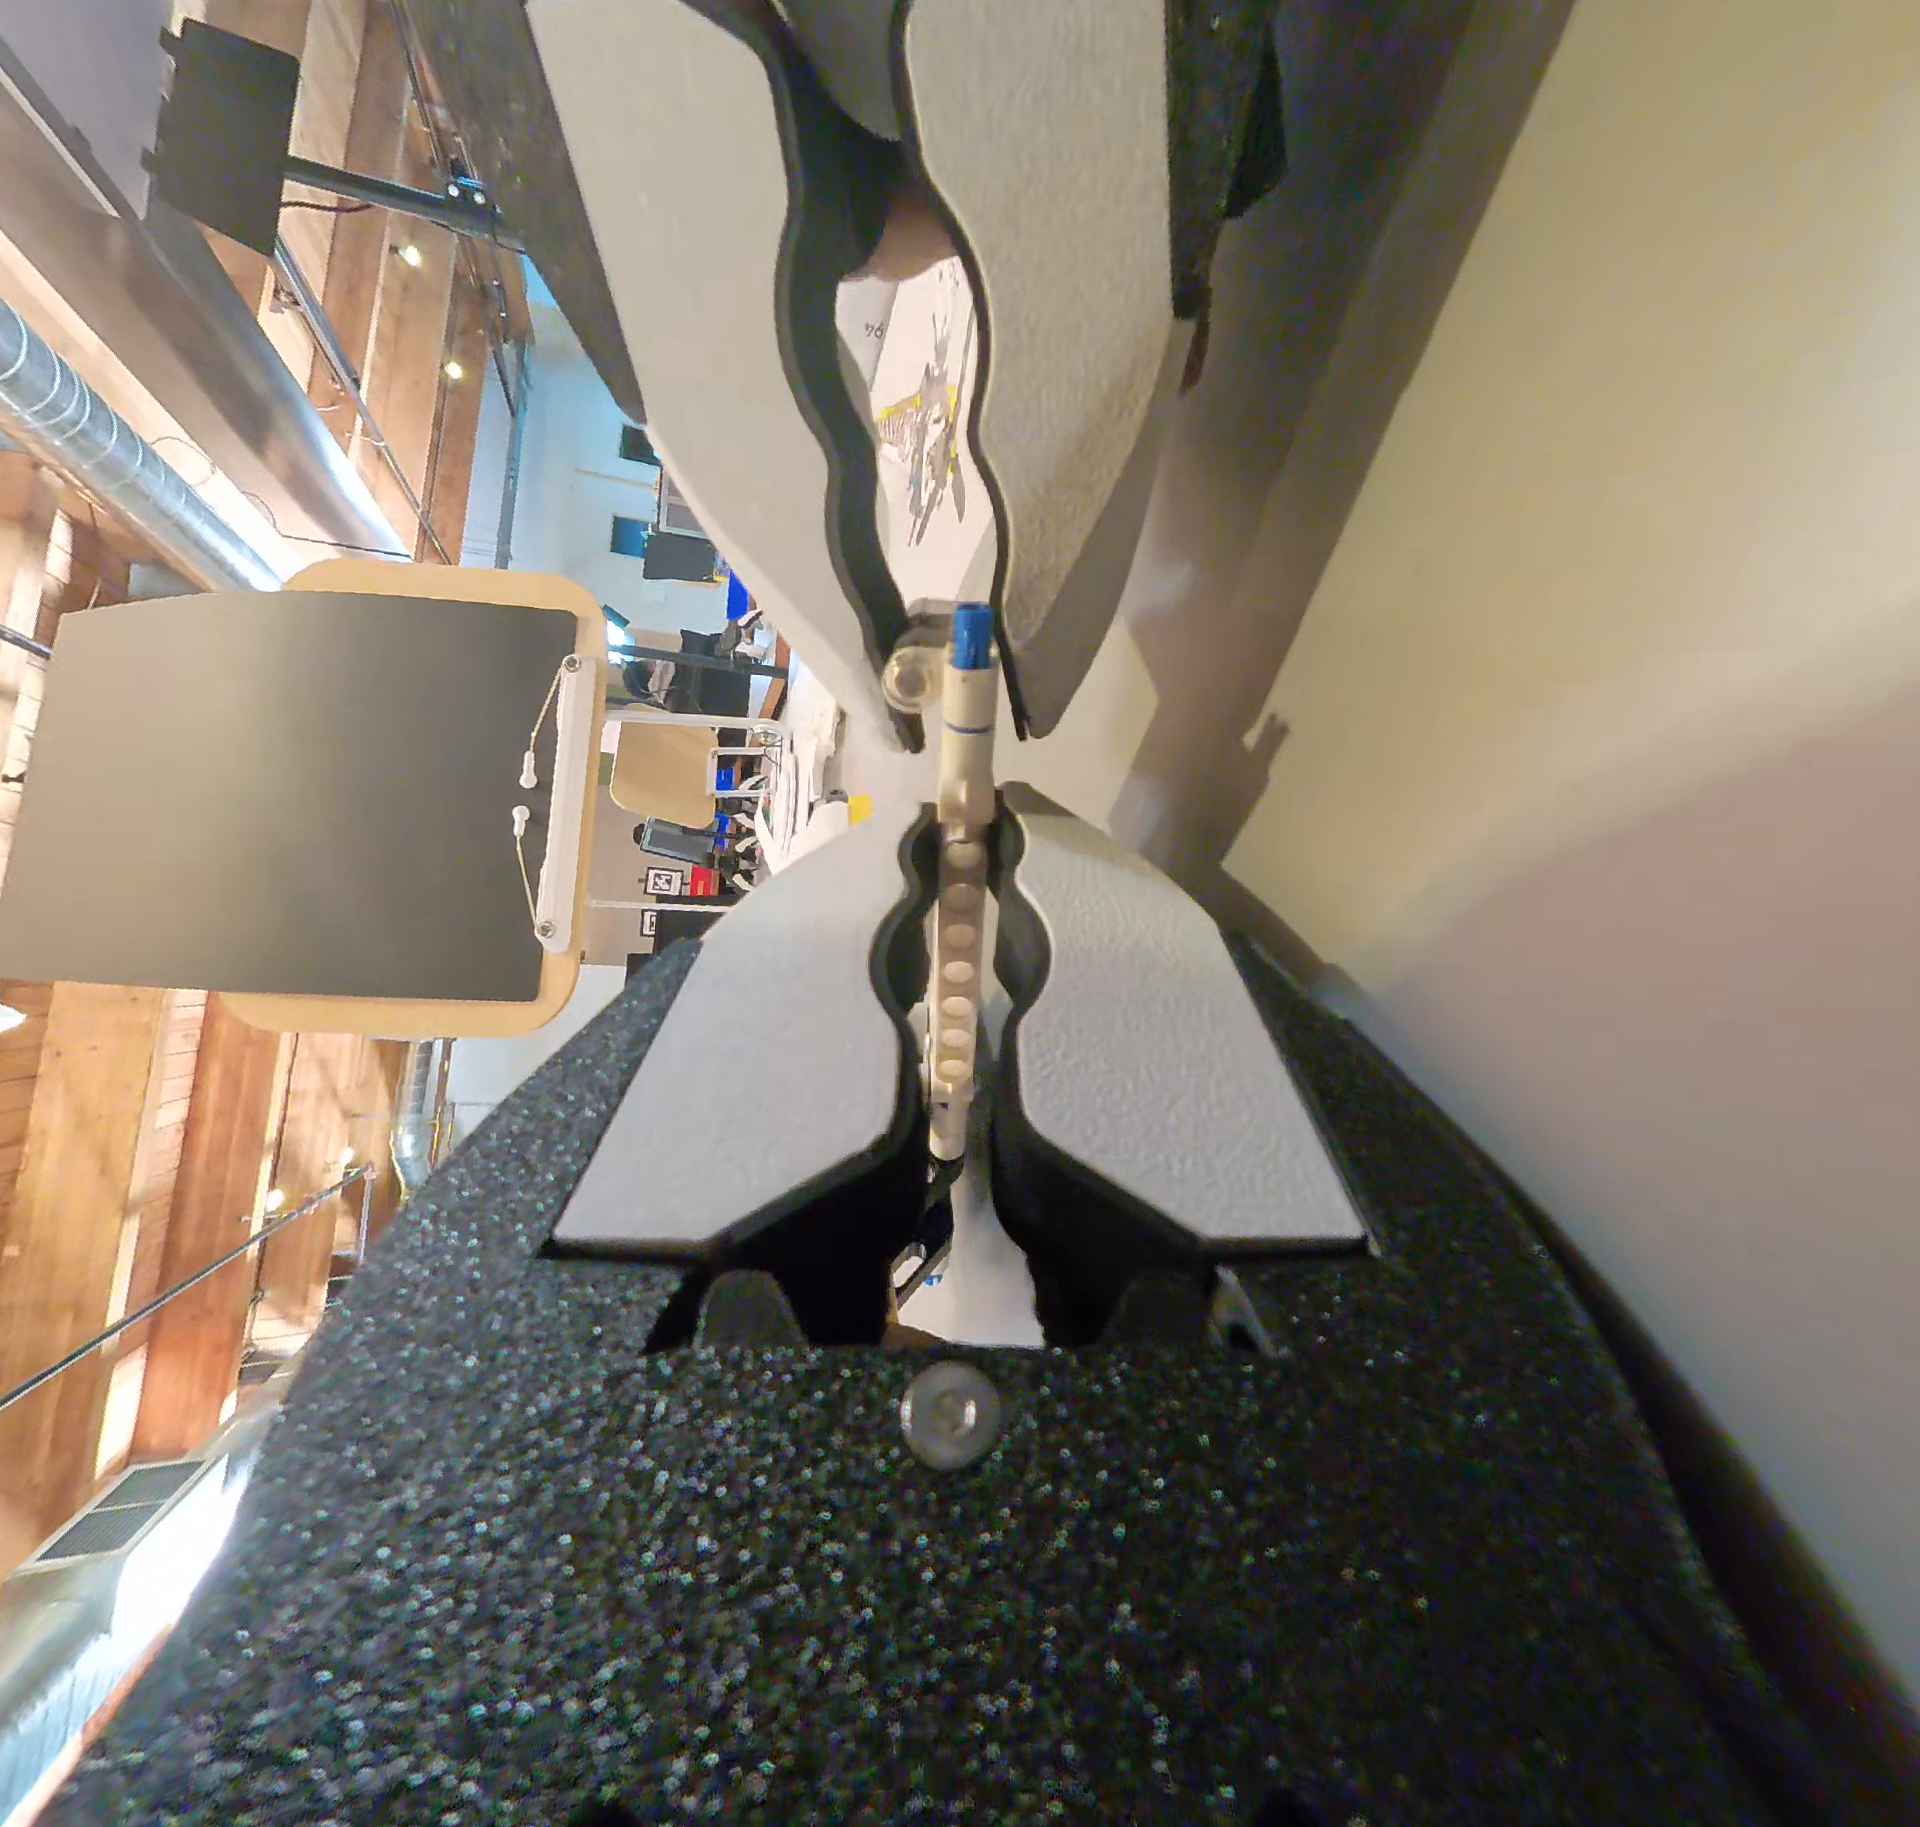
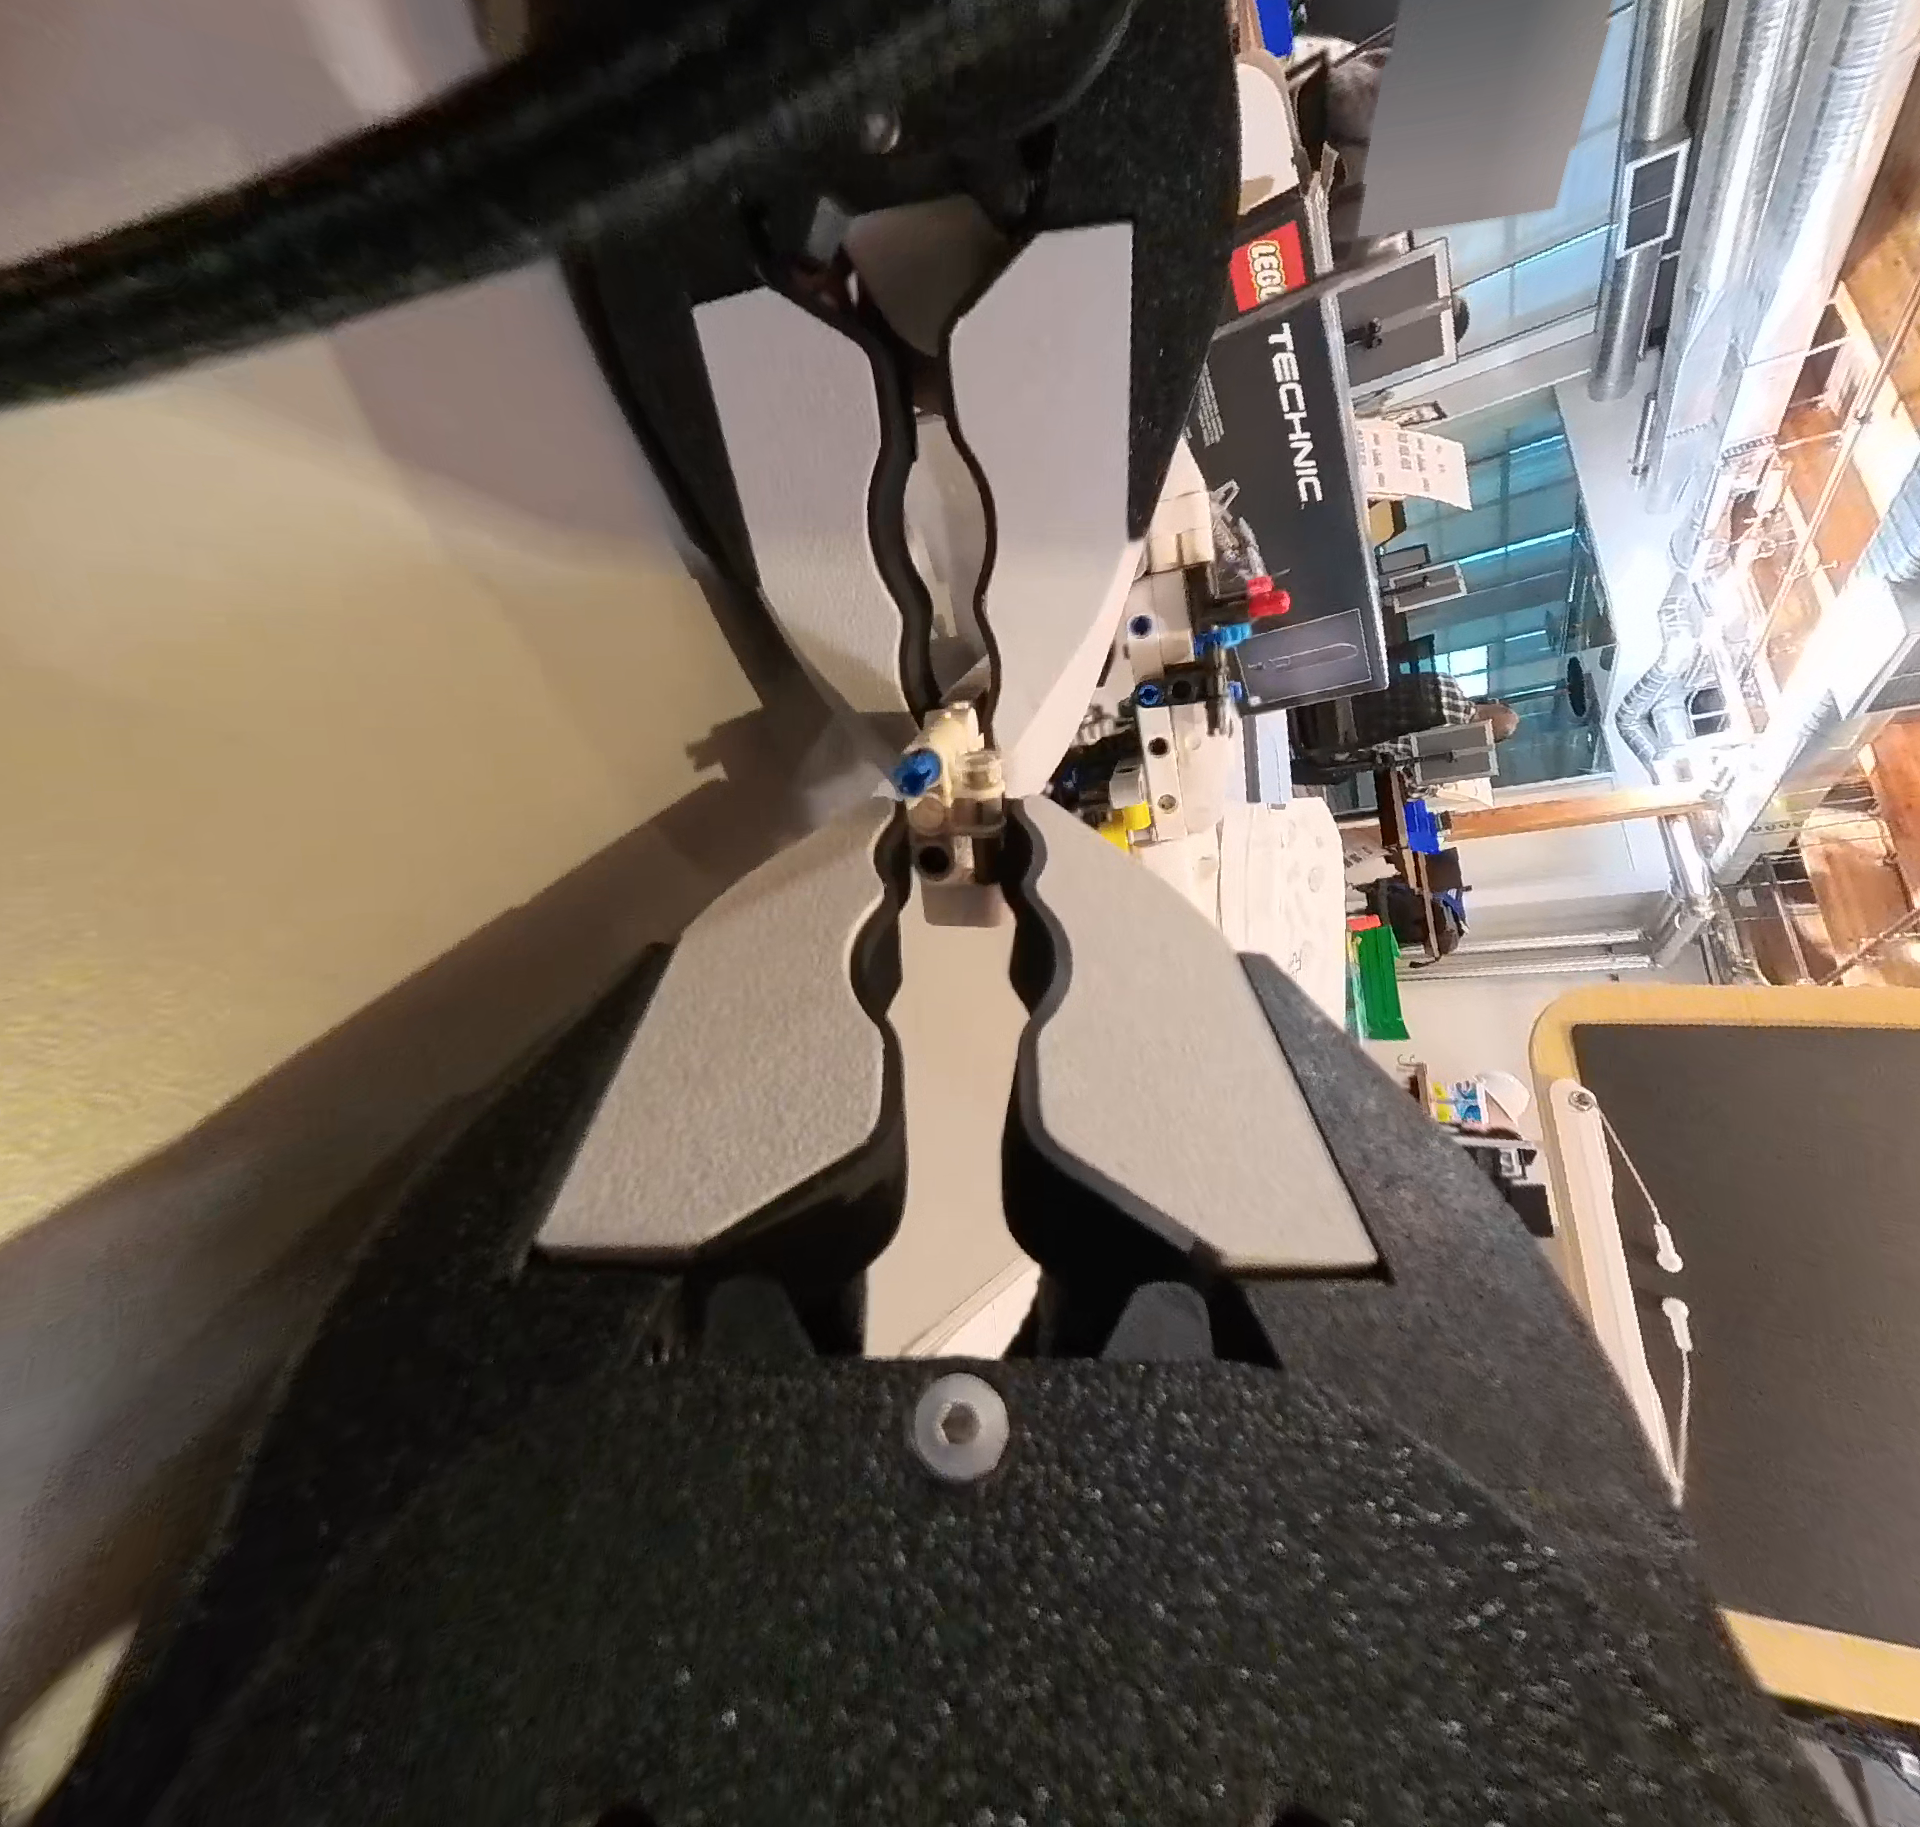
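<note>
Left gripper (image 1: pixel 961 821) is pinching a long beige plastic beam with a row of round holes (image 1: pixel 958 956), pads pressing both sides. Its tip carries a blue pin (image 1: pixel 970 634) and a clear round stud (image 1: pixel 912 681), reaching into the right gripper (image 2: pixel 961 832), whose fingers are closing on that same end piece. Both are hanging near a cream wall (image 1: pixel 1558 530). Further right, a black printed box with a red logo patch (image 2: pixel 1304 489) is standing behind a white brick-built model (image 2: pixel 1174 738). A wood-framed black board (image 2: pixel 1766 1310) is sitting at far right.
</note>
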### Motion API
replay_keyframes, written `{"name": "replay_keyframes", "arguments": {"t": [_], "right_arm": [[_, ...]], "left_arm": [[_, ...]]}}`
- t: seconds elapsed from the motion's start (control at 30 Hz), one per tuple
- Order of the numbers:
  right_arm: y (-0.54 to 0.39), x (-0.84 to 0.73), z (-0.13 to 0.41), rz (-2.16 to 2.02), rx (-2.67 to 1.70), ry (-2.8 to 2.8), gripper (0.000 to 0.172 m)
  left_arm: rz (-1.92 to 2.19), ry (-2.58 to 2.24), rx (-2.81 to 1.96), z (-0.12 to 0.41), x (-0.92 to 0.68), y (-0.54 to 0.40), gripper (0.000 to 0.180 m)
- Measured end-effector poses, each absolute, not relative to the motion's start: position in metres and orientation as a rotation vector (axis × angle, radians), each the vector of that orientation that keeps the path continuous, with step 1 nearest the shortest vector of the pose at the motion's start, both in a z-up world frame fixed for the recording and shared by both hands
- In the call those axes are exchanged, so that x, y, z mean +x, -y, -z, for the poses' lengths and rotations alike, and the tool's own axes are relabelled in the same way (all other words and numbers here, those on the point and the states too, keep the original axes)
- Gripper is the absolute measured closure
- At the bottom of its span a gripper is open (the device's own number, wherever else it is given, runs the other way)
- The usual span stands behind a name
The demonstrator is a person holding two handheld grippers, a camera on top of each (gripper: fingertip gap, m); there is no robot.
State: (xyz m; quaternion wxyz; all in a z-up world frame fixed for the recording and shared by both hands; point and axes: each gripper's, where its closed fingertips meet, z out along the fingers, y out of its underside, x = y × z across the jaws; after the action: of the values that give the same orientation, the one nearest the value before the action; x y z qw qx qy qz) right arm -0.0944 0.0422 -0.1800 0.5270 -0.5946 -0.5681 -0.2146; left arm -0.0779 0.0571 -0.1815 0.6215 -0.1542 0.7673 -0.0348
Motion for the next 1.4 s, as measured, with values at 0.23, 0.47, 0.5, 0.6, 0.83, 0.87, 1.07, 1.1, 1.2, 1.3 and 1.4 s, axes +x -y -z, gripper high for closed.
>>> {"name": "replay_keyframes", "arguments": {"t": [0.23,0.47,0.5,0.6,0.83,0.87,1.07,1.1,1.2,1.3,1.4], "right_arm": [[-0.04,-0.097,0.178,0.479,-1.361,1.37,0.142],[-0.04,-0.079,0.177,0.454,-1.329,1.381,0.139],[-0.04,-0.08,0.176,0.448,-1.321,1.378,0.139],[-0.041,-0.09,0.173,0.443,-1.259,1.398,0.14],[-0.042,-0.102,0.171,0.447,-1.204,1.408,0.15],[-0.043,-0.102,0.171,0.457,-1.203,1.41,0.151],[-0.042,-0.098,0.182,0.516,-1.262,1.48,0.16],[-0.042,-0.097,0.183,0.541,-1.265,1.485,0.16],[-0.042,-0.095,0.185,0.563,-1.287,1.484,0.16],[-0.041,-0.094,0.186,0.577,-1.3,1.479,0.16],[-0.042,-0.088,0.186,0.608,-1.325,1.462,0.16]], "left_arm": [[0.119,-1.744,-0.38,0.178,-0.079,-0.059,0.17],[0.191,-1.718,-0.387,0.171,-0.083,-0.059,0.171],[0.205,-1.714,-0.385,0.17,-0.084,-0.057,0.171],[0.248,-1.71,-0.359,0.167,-0.085,-0.051,0.171],[0.263,-1.717,-0.312,0.168,-0.087,-0.043,0.171],[0.256,-1.718,-0.308,0.169,-0.087,-0.043,0.171],[0.203,-1.762,-0.274,0.178,-0.088,-0.042,0.17],[0.195,-1.769,-0.27,0.18,-0.088,-0.043,0.17],[0.195,-1.774,-0.266,0.181,-0.088,-0.042,0.17],[0.202,-1.776,-0.263,0.181,-0.089,-0.041,0.17],[0.204,-1.775,-0.264,0.181,-0.089,-0.042,0.169]]}}
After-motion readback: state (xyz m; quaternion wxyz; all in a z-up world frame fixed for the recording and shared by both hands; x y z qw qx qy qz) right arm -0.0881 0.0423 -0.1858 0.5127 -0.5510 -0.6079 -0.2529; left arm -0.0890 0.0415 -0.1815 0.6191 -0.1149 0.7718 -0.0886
